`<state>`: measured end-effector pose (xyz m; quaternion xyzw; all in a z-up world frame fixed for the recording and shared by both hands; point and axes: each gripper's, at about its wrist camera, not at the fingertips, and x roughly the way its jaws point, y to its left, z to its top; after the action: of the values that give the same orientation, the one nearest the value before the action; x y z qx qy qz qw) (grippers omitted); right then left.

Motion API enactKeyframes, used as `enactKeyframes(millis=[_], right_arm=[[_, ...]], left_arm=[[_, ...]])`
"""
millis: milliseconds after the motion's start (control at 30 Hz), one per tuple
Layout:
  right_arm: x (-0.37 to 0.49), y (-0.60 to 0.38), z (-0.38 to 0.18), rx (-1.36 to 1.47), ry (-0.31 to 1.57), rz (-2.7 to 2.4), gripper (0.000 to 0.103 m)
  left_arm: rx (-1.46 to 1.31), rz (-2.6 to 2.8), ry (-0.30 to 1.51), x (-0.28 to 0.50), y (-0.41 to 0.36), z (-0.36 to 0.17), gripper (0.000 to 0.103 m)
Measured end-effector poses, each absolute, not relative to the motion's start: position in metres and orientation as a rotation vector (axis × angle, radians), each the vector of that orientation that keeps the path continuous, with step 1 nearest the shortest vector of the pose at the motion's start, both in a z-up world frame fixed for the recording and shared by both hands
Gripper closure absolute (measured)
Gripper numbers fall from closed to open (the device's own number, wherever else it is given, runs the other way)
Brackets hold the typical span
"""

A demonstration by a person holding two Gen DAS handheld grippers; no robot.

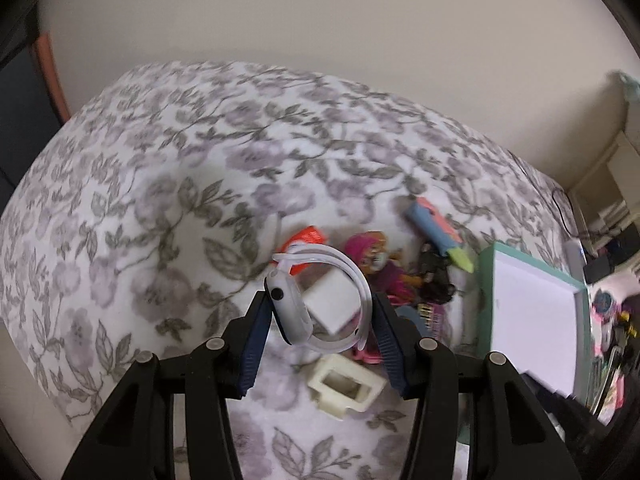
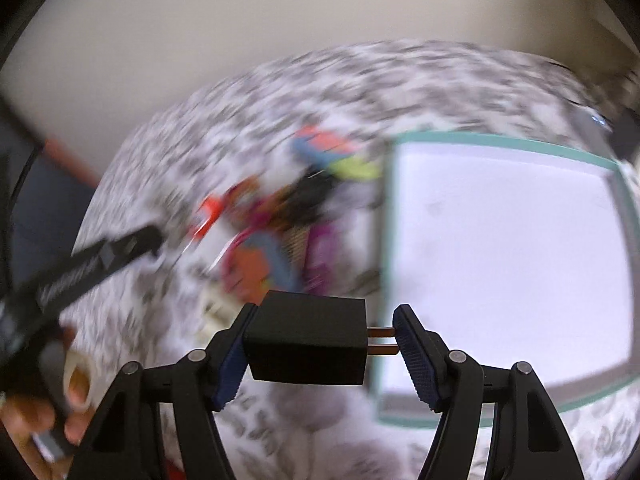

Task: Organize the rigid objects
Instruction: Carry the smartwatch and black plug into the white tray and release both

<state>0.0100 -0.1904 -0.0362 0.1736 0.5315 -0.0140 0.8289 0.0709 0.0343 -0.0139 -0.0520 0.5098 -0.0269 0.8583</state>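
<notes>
The left gripper (image 1: 320,320) jaws hold a white watch (image 1: 316,304); toys (image 1: 372,260) lie beyond. The right gripper (image 2: 320,344) jaws clamp a black plug (image 2: 308,344), with a tray (image 2: 624,196) ahead.

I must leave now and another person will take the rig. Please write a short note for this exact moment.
Left tool: shut on the white smartwatch, lifted over the floral bedspread.
Right tool: shut on the black charger plug, beside the teal tray.
Done: nothing lies in the tray yet.
Left: put both in, then the toy pile and cream plastic piece.
</notes>
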Motion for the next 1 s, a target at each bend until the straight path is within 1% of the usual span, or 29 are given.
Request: enactKeyframes(millis=[100,233,367,567,833,1000], right_arm=[[0.007,-0.225,-0.041,0.465,1.130,-0.149,0.032],[0.001,-0.263,-0.046,0.493,1.132,-0.294,0.032],[-0.013,-0.299,-0.047,0.541,1.087,-0.424,0.032],[-0.032,-0.341,-0.046,0.568,1.024,-0.625,0.032],[-0.039,-0.368,-0.045,0.567,0.974,-0.741,0.032],[-0.038,-0.371,-0.047,0.536,0.978,-0.758,0.032]], left_arm=[[-0.056,-0.088,1.079,0.071,0.007,-0.011,0.050],[-0.017,-0.143,1.099,0.072,-0.033,-0.009,0.050],[0.025,-0.217,1.104,0.072,-0.079,-0.010,0.050],[0.093,-0.321,1.140,0.070,-0.148,-0.027,0.050],[0.151,-0.413,1.130,0.066,-0.202,-0.040,0.050],[0.155,-0.444,1.144,0.065,-0.213,-0.055,0.050]])
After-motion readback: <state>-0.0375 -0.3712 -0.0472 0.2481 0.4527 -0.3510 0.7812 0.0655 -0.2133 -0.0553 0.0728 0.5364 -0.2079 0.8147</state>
